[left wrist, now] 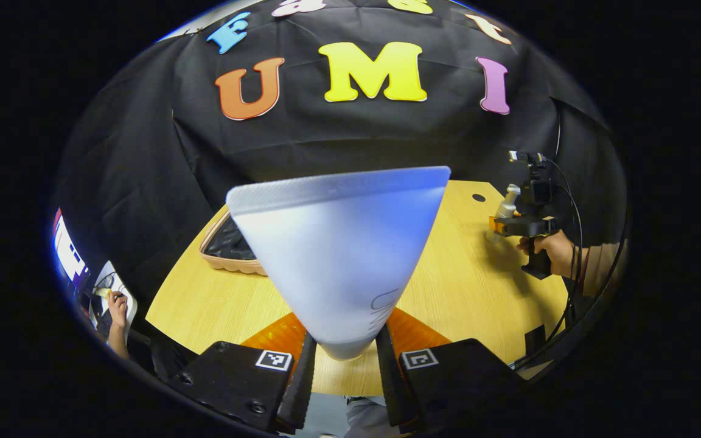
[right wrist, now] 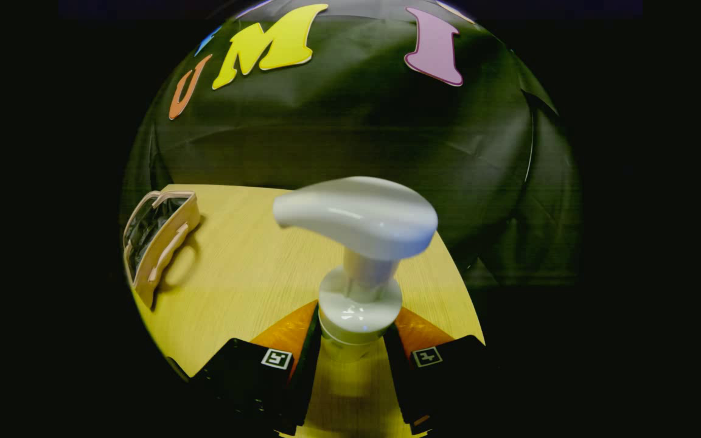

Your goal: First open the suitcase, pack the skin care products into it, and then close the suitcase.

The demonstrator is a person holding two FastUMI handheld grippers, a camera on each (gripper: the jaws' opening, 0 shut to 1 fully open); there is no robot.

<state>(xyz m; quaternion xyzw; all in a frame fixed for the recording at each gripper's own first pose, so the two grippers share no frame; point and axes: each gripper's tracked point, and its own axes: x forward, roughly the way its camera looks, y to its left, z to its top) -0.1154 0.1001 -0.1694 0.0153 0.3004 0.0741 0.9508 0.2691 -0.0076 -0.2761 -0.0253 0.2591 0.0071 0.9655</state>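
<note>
Black cloth booth wall behind a light wood-grain table (left wrist: 466, 280). The left gripper (left wrist: 347, 365) has its jaws pinched on the narrow cap end of a pale bluish-white squeeze tube (left wrist: 341, 255), flat crimped end pointing up and away, lifted clear of the table, likely carried that way to drop it in tail-first. The right gripper (right wrist: 356, 359) is clamped around the neck collar of a white pump bottle (right wrist: 359, 243), pump head up; the body below the fingers is hidden, so whether it rests on the table or hangs above it cannot be told. In the left gripper view the right gripper shows far right with a hand (left wrist: 551, 249) on its grip and the bottle upright in front. The small beige suitcase with dark lining (right wrist: 156, 243) sits open at the far left of the table, lid back, well apart from both products; nothing can be made out inside, as the tube blocks most of it in the left gripper view and it is small and dim in the right gripper view. Judgement: opening done, both items grasped, packing and closing left. A second person's arm (left wrist: 118, 316) is cut off at the lower left edge.
</note>
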